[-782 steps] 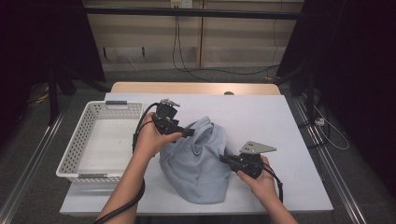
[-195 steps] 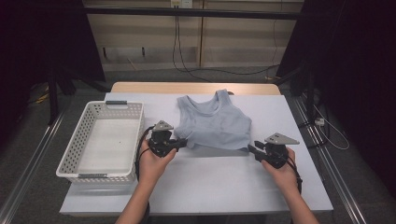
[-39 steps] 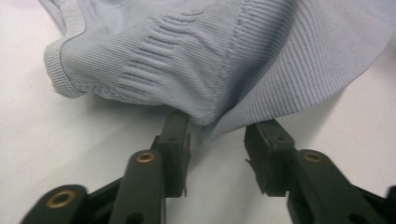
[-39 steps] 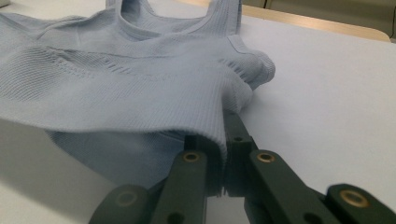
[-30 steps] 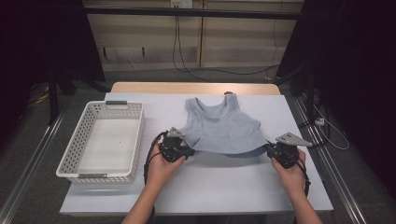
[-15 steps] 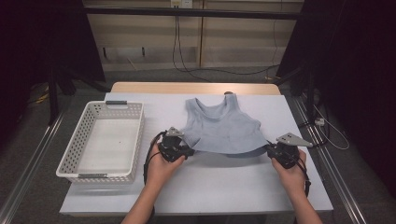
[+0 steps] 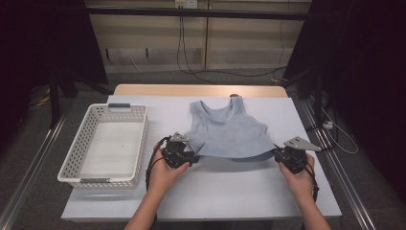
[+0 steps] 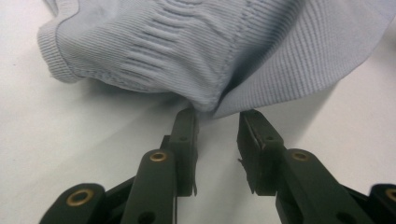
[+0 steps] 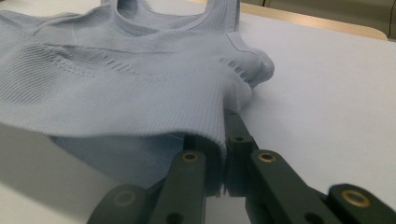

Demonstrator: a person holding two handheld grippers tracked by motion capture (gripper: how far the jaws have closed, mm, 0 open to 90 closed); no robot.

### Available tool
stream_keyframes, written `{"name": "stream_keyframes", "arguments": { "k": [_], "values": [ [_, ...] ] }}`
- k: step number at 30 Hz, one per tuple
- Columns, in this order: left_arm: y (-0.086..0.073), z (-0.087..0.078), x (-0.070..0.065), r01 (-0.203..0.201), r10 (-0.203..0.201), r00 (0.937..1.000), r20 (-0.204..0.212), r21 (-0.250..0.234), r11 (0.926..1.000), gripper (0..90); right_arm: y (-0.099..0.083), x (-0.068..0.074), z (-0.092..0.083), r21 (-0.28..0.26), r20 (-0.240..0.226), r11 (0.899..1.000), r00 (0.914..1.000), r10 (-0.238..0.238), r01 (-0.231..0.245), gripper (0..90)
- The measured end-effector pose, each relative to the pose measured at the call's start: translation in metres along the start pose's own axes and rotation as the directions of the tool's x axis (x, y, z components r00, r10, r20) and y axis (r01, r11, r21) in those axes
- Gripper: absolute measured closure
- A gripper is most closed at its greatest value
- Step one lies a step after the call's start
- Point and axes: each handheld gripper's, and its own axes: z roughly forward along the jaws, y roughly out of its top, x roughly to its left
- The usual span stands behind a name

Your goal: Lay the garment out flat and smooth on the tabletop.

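Pale blue ribbed knit tank top (image 7: 227, 132) spread flat on white table surface (image 7: 215, 191), neckline at the far end, hem nearest both grippers. Right gripper (image 9: 224, 140) clenched on the hem corner (image 9: 212, 126), fabric pinched between both pads and lifted slightly off the surface. Left gripper (image 8: 217, 128) released: jaws just opened, parted with a clear gap, opposite hem corner (image 8: 210, 105) lying just ahead of the fingertips, resting at the tip of one finger (image 8: 185, 122) and not pressed by either. White perforated plastic basket (image 7: 86, 168) well apart, outboard of the left gripper. Person's hands (image 7: 165, 175) wrapped around both gripper bodies.
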Motion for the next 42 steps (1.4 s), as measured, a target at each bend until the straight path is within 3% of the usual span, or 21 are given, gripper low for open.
{"name": "stream_keyframes", "arguments": {
  "k": [14,24,31,36,42],
  "values": [
    [0.001,0.007,0.000,0.000,0.000,1.0000,0.003,0.005,1.0000,79.2,0.000,0.002,0.001,0.000,-0.005,1.000,1.0000,-0.008,0.008,87.7],
    [0.006,0.013,0.000,-0.028,0.028,0.9995,-0.012,-0.013,0.9995,72.4,-0.002,0.002,-0.002,-0.003,-0.012,1.000,0.9999,-0.011,0.011,86.9],
    [0.009,0.014,0.003,0.021,-0.021,0.9997,0.009,-0.029,0.9994,89.1,-0.004,0.002,-0.004,0.001,-0.014,1.000,0.9999,-0.009,0.009,87.4],
    [0.012,0.008,0.005,0.057,-0.057,0.9983,0.010,-0.026,0.9980,89.6,-0.006,-0.001,-0.007,-0.003,-0.006,1.000,1.0000,0.000,0.000,88.0],
    [0.015,-0.006,0.008,0.066,-0.066,0.9978,0.004,-0.050,0.9965,89.7,-0.006,-0.005,-0.010,-0.013,0.014,1.000,0.9999,-0.005,0.005,88.7]
  ]
}}
